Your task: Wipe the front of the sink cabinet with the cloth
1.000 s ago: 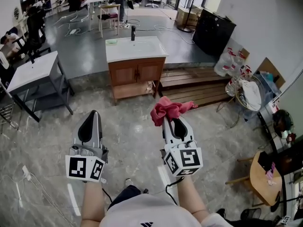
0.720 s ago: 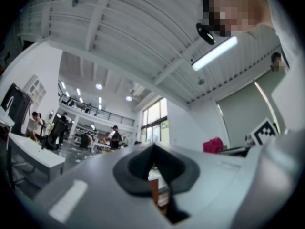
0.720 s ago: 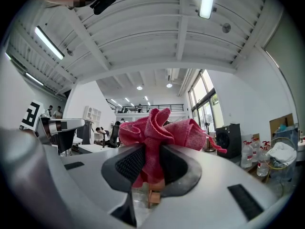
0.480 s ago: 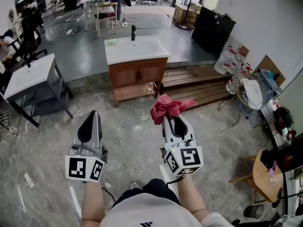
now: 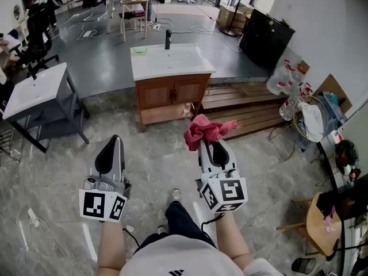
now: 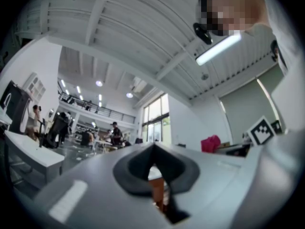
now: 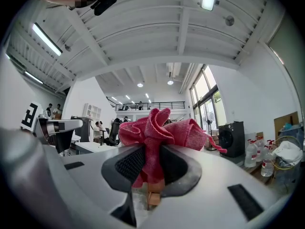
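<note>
Torso [image 5: 172,260] in a white top at the bottom edge of the head view, with two bare forearms reaching forward, one gripper in each hand. Each gripper carries one cube with square black-and-white markers, two cubes in all.

The left gripper [image 5: 113,140] points ahead over the grey marbled floor [image 5: 155,165]. In the left gripper view its jaws are pressed together at the tip, with nothing between them [image 6: 153,151].

The right gripper [image 5: 204,147] is level with it and well apart from it. Its jaws pinch one red cloth [image 5: 204,131]. In the right gripper view the cloth [image 7: 157,128] rises from between the two dark pads and bunches into loose folds above them, with one corner trailing to the right.

Farther ahead, well apart from both grippers, stands one sink cabinet [image 5: 172,94] of brown wood with two doors on its front. It carries one white basin top [image 5: 169,59] and one black faucet [image 5: 168,39]. Nothing touches the cabinet front.

Just right of the cabinet lies a low platform of wooden slats [image 5: 241,105]. To the left stands one grey table [image 5: 34,88] with a white top.
</note>
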